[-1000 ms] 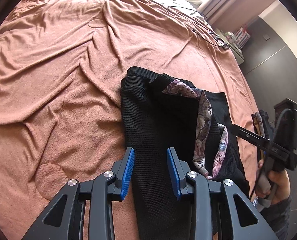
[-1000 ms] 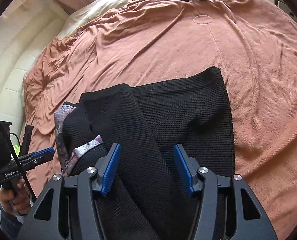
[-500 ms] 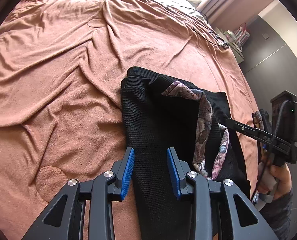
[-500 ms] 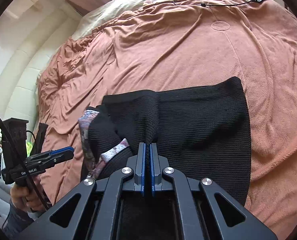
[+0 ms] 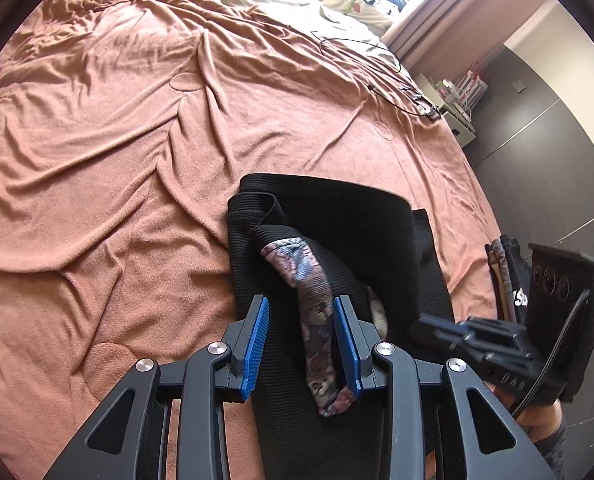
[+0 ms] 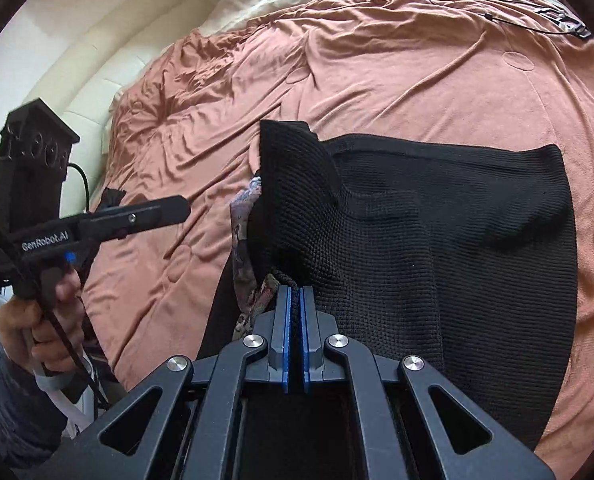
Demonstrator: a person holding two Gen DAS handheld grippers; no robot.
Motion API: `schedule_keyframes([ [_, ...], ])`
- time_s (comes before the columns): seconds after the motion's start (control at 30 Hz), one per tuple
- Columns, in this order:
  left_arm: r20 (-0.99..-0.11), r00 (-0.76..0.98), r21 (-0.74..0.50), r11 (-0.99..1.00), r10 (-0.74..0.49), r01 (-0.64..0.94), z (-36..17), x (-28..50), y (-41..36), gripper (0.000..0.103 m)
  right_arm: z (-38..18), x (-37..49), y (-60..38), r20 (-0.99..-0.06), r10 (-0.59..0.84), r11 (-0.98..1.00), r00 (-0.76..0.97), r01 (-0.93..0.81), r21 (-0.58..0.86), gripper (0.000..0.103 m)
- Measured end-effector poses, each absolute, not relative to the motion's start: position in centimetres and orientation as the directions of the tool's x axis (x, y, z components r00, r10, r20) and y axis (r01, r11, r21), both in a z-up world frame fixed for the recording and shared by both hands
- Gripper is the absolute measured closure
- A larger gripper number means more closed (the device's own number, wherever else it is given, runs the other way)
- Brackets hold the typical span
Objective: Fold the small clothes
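Right gripper [image 6: 295, 292] clenched on black knit garment [image 6: 437, 240], lifting its near fold off bed [image 6: 377, 60]. Left gripper [image 5: 299, 340] released, hovering over patterned lining [image 5: 317, 312].

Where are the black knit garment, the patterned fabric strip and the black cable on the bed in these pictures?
black knit garment [image 6: 477, 240]: right wrist view, on its flat knit panel.
patterned fabric strip [image 5: 317, 320]: left wrist view, on its middle, between the open blue pads.
black cable [image 5: 393, 56]: left wrist view, on its loop near the bed's far edge.
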State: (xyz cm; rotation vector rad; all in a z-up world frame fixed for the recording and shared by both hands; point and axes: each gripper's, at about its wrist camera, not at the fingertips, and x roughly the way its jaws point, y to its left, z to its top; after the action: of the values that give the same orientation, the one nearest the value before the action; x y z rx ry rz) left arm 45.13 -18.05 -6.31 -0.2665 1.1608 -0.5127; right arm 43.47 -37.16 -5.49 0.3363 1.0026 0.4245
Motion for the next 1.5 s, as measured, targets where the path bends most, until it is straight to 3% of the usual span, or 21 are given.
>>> schedule_keyframes([
  [0.33, -0.806, 0.28, -0.467, 0.85, -0.522, 0.243, -7.2, 45.2, -18.6, 0.067, -6.1, 44.5, -36.8, -0.748, 0.503, 0.86, 0.433, -0.167, 0.481, 0.098],
  [0.37, -0.808, 0.278, -0.465, 0.852, -0.52, 0.24, -7.3, 45.3, -18.7, 0.067, -5.7, 44.4, -37.1, -0.739, 0.513, 0.854, 0.438, -0.174, 0.49, 0.089],
  [0.47, -0.815, 0.275, -0.458, 0.857, -0.511, 0.237, -7.8, 45.5, -18.7, 0.067, -4.6, 43.8, -38.4, -0.712, 0.506, 0.855, 0.487, -0.175, 0.488, 0.045],
  [0.5, -0.817, 0.274, -0.456, 0.859, -0.508, 0.235, -8.0, 45.5, -18.7, 0.067, -4.2, 43.5, -39.0, -0.7, 0.501, 0.856, 0.509, -0.171, 0.488, 0.043],
  [0.6, -0.819, 0.273, -0.456, 0.861, -0.505, 0.226, -8.4, 45.7, -18.5, 0.067, -3.7, 43.6, -40.7, -0.676, 0.496, 0.852, 0.545, -0.153, 0.501, 0.043],
  [0.77, -0.828, 0.261, -0.45, 0.866, -0.496, 0.216, -9.3, 45.6, -18.2, 0.067, -5.7, 45.6, -43.0, -0.719, 0.434, 0.866, 0.542, -0.032, 0.499, 0.043],
  [0.9, -0.839, 0.244, -0.442, 0.87, -0.487, 0.219, -10.0, 45.3, -18.4, 0.067, -7.4, 47.4, -43.2, -0.734, 0.445, 0.851, 0.514, 0.013, 0.525, 0.054],
  [1.07, -0.858, 0.235, -0.405, 0.883, -0.457, 0.238, -10.6, 45.2, -18.7, 0.067, -8.2, 49.0, -42.9, -0.728, 0.481, 0.825, 0.488, 0.03, 0.565, 0.057],
  [1.3, -0.861, 0.229, -0.41, 0.886, -0.454, 0.216, -11.3, 45.6, -17.7, 0.067, -9.3, 51.0, -43.3, -0.73, 0.519, 0.808, 0.444, 0.024, 0.589, 0.098],
  [1.5, -0.861, 0.232, -0.409, 0.888, -0.452, 0.21, -11.4, 45.6, -17.4, 0.067, -7.1, 50.6, -44.4, -0.731, 0.468, 0.838, 0.497, 0.014, 0.546, 0.102],
])
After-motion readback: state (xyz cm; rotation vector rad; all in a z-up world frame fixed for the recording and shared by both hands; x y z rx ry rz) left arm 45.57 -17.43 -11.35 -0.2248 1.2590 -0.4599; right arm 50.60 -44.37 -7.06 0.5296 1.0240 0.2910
